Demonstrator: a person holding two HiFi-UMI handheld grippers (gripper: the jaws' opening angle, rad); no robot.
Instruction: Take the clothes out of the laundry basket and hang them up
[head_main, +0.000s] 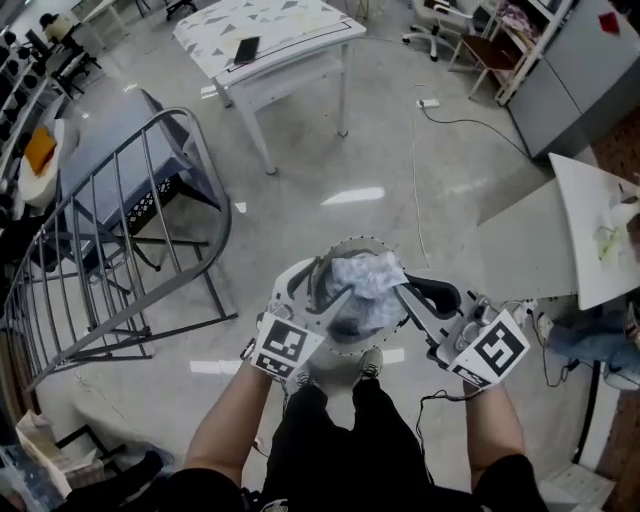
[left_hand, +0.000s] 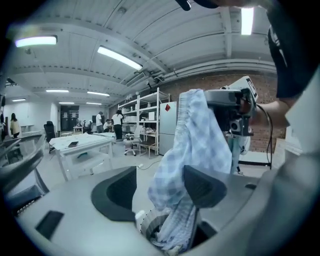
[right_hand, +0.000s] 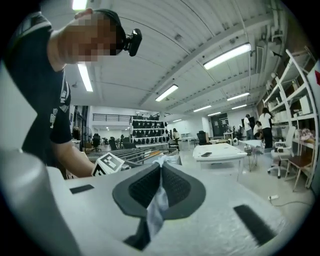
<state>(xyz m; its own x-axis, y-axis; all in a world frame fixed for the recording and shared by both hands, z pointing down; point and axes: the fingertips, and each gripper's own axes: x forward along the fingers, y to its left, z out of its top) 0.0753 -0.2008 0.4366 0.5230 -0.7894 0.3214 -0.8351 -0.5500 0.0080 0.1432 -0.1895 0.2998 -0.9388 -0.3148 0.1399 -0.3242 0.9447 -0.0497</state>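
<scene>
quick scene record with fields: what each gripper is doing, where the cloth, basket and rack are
item: light blue checked cloth, lifted over the laundry basket, lower end inside it
right gripper: shut on the checked cloth's upper edge
left gripper: open, cloth hangs between its jaws and is not pinched
drying rack: grey metal, on the person's left
stage: cloth not yet hung
</scene>
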